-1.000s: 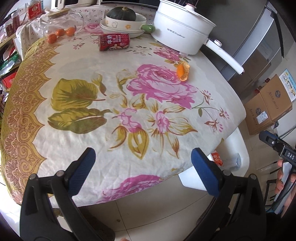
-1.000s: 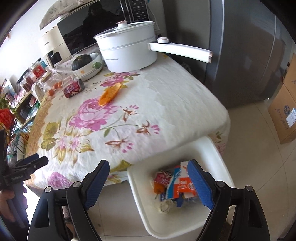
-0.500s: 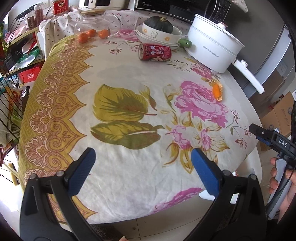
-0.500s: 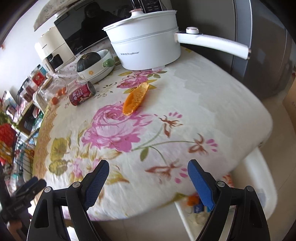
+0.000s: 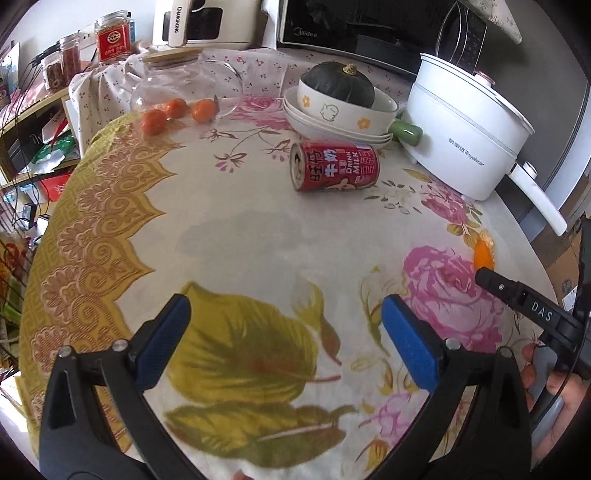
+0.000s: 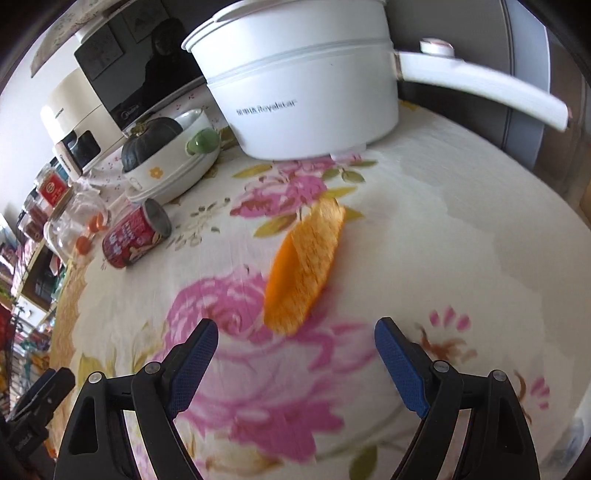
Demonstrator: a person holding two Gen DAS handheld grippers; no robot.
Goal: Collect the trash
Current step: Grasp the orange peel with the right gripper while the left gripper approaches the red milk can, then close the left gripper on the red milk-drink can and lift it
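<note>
An orange peel (image 6: 304, 266) lies on the flowered tablecloth (image 6: 461, 258), just ahead of my right gripper (image 6: 295, 354), which is open and empty above the cloth. The peel also shows at the right in the left wrist view (image 5: 484, 253). A red milk-drink can (image 5: 334, 166) lies on its side mid-table; it also shows in the right wrist view (image 6: 135, 234). My left gripper (image 5: 286, 334) is open and empty over the near part of the table, well short of the can. The right gripper's body (image 5: 524, 299) shows at the right edge of the left wrist view.
A white electric pot (image 6: 303, 85) with a long handle (image 6: 480, 83) stands behind the peel. Stacked bowls hold a dark squash (image 5: 341, 83). A tipped glass jar (image 5: 184, 85) and small oranges (image 5: 201, 110) lie at the back left. A microwave (image 5: 369, 26) stands behind.
Both grippers have moved forward over the table. The right one swung from the bin beside the table to close in front of the orange peel. The left one advanced toward the can.
</note>
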